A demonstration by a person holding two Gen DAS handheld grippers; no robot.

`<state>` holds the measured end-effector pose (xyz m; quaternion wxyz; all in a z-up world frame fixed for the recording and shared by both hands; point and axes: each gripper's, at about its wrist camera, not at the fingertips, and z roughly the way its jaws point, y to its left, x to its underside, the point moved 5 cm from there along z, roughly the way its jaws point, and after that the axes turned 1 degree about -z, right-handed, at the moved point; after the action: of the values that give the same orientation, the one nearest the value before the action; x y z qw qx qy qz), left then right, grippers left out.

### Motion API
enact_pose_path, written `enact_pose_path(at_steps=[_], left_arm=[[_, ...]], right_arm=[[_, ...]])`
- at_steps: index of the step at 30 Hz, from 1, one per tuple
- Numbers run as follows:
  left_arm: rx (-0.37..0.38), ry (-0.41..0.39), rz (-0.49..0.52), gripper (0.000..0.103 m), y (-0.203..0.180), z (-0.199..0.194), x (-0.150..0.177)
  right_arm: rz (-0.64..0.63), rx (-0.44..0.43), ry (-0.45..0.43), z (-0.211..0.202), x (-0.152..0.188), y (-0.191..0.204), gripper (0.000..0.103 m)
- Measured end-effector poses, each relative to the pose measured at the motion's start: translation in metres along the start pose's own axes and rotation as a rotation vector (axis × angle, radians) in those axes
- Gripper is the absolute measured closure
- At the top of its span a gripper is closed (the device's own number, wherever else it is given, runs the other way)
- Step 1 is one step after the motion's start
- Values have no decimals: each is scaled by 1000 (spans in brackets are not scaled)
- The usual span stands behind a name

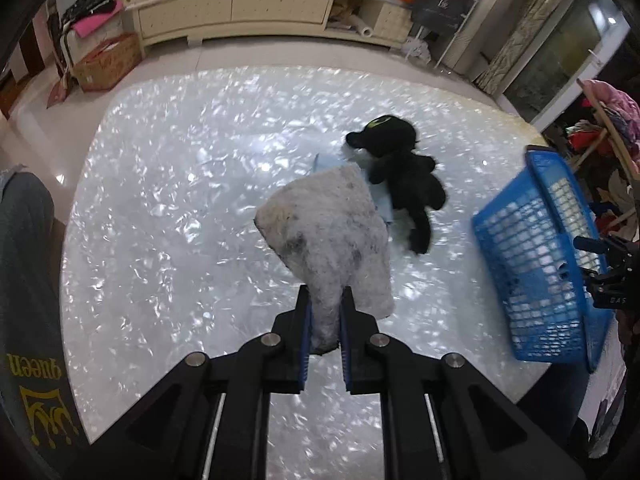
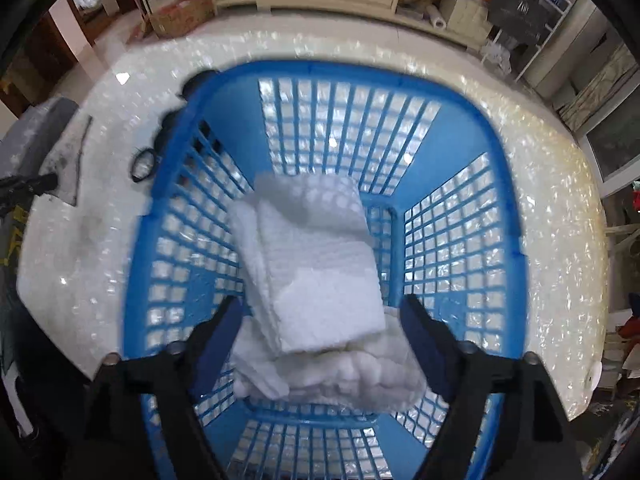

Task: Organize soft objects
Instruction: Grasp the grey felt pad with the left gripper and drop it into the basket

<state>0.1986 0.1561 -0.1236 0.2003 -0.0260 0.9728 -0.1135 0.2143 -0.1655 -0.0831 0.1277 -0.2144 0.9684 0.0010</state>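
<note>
One soft thing is in the basket, one is in a claw, and more wait on the table.

The left claw (image 1: 324,312) is squeezed shut on a fuzzy grey cloth (image 1: 332,232) and holds it up over the shiny table (image 1: 160,200). The right claw (image 2: 320,332) is wide open over the blue basket (image 2: 496,184) and holds nothing. A folded white towel (image 2: 316,264) already lies inside the basket. A black plush toy (image 1: 404,176) and a light blue cloth (image 1: 380,200) lie on the table, not yet put away. I think the job is about half done.
</note>
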Motion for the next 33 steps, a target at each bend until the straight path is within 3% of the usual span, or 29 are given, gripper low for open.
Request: enact_pose_path(at_steps=[8,13,23,33], left_arm=[[29,-36,77,92,-54,-40,2],[36,-42,144,92,-95,-51,7],[49,-66,256,92,-174,-66,10],[52,-42,348,92,-236,-49,1]], right_arm=[[21,-13,-113,-52,23,-10,1],[61,-46,-151,-64,46,-23,1],[137,-31,-169,-63,72,-47,1],[168,-34,-197,-59,86,-67,1]])
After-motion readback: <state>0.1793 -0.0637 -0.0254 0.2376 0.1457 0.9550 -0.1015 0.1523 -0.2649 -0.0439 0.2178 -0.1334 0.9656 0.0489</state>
